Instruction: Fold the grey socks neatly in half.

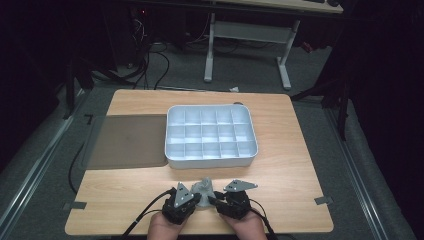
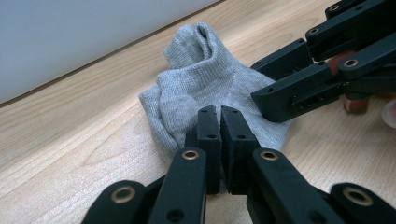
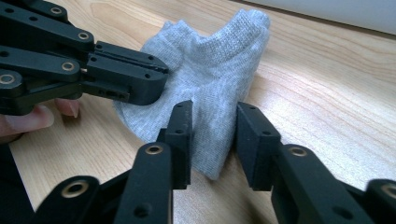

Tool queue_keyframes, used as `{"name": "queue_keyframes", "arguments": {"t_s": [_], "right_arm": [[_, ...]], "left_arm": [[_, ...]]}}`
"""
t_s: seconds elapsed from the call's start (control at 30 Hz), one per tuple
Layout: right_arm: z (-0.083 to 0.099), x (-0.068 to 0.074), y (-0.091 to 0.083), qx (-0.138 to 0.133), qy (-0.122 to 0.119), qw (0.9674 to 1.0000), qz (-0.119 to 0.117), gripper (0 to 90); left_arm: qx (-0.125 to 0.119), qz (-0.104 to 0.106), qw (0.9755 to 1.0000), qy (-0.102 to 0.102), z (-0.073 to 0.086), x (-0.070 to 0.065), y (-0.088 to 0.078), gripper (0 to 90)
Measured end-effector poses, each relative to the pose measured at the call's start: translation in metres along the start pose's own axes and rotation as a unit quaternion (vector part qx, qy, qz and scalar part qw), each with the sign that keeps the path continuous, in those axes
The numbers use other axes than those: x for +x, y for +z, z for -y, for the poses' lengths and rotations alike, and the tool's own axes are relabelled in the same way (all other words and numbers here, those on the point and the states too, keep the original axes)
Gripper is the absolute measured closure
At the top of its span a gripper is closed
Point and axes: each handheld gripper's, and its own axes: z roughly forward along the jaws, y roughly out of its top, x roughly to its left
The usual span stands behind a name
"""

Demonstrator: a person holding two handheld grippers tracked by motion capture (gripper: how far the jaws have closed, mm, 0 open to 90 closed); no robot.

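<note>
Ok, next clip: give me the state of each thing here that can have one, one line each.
Grey sock: crumpled on the table, pinched at one edge.
Left gripper: shut on the sock's edge.
Right gripper: open, jaws either side of a fold of the sock.
White divided tray: upright, compartments empty.
Grey mat: lying flat, left of the tray, nothing on it.

In the high view the 2 hands are cut off by the bottom edge, and the grey sock between the grippers is too small to make out its folds. In the left gripper view, the left gripper covers the sock's near edge. In the right gripper view, the sock's near end is hidden behind the right gripper.
</note>
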Motion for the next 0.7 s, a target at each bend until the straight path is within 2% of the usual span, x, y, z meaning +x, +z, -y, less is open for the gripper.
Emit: {"name": "queue_keyframes", "arguments": {"t_s": [0.23, 0.47, 0.7], "right_arm": [[0.000, 0.005, -0.001, -0.006, -0.016, 0.9998, 0.007, 80.8], [-0.001, 0.007, -0.005, -0.015, -0.024, 0.9996, 0.007, 82.3], [-0.003, 0.016, -0.014, -0.031, -0.045, 0.9984, 0.008, 82.5]], "left_arm": [[0.000, 0.000, 1.0000, 0.000, 0.000, 0.000, 0.000, 86.8], [0.001, 0.000, 1.0000, 0.001, 0.000, 0.000, 0.000, 86.8], [0.001, 0.002, 1.0000, 0.001, -0.001, -0.003, 0.001, 86.9]]}}
